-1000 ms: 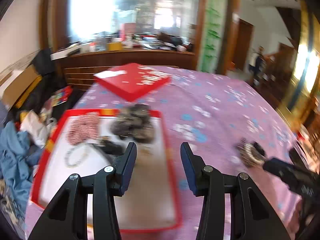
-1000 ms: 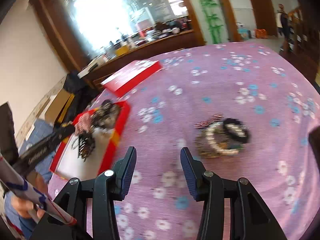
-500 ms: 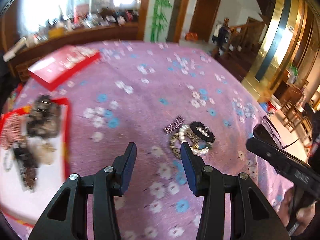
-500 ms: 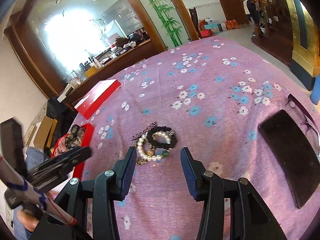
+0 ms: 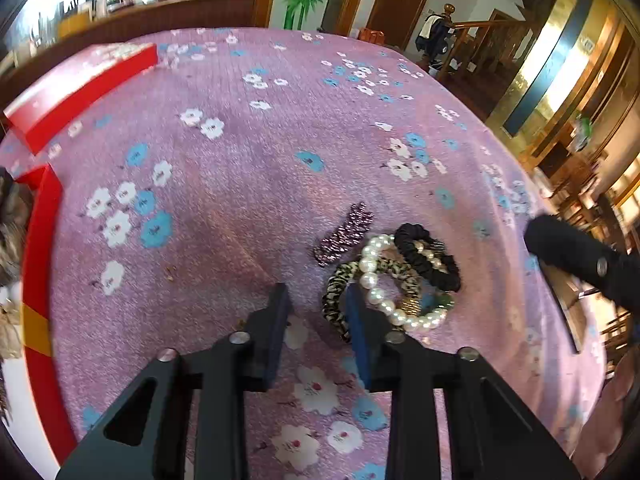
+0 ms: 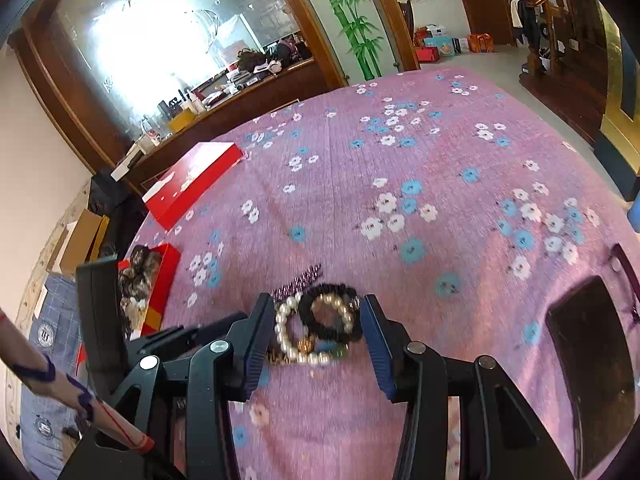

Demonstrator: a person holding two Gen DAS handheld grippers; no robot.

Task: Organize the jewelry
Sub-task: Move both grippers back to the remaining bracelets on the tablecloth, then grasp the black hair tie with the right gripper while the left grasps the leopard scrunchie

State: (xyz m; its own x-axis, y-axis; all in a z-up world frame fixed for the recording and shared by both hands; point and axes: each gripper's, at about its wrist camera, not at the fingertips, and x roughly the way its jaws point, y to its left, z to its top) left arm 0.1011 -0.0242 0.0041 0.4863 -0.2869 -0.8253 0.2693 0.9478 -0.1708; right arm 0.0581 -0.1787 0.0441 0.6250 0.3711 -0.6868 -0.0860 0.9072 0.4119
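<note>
A small pile of jewelry lies on the purple flowered cloth: a pearl bracelet [image 5: 376,280] [image 6: 285,328], a black scrunchie with pearls [image 5: 426,258] [image 6: 332,316], a leopard-print band [image 5: 340,296] and a dark sparkly strip [image 5: 344,234] [image 6: 298,282]. My left gripper [image 5: 316,300] is open, its right finger at the pile's left edge. My right gripper [image 6: 314,314] is open with the pile between its fingers. A red tray [image 5: 40,248] [image 6: 164,280] holds more jewelry at the left.
A red box lid [image 5: 76,88] [image 6: 192,184] lies at the table's far left. A black phone [image 6: 588,356] and glasses lie at the right. The right gripper's arm [image 5: 580,258] shows at the right of the left wrist view. A wooden counter stands behind.
My left gripper has swung from over the red tray to the right, up to the pile. My right gripper has closed in until the pile sits between its fingers.
</note>
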